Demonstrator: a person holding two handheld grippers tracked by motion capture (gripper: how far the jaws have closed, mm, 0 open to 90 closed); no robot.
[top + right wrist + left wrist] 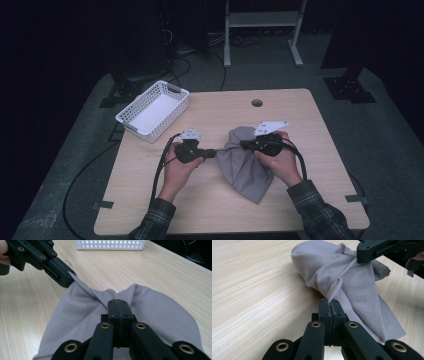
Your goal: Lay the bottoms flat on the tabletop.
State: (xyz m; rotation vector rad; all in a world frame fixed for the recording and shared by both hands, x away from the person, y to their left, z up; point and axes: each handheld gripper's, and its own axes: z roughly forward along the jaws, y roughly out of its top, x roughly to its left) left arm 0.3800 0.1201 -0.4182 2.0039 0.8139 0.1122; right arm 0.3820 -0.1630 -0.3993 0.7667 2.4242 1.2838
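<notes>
The grey cloth lay bunched on the wooden table, right of centre in the high view, its upper end lifted into a peak between the two grippers. The left gripper was clamped tight on a thin twisted edge of the cloth, and the right gripper was likewise pinched shut on a fold near the top of the heap. The fabric looked light, soft and limp — it draped and creased freely, so it would likely sag and slip unless taken by a hem or corner, not by the loose middle. A white basket stood at the upper left of the table, well apart from the cloth.
</notes>
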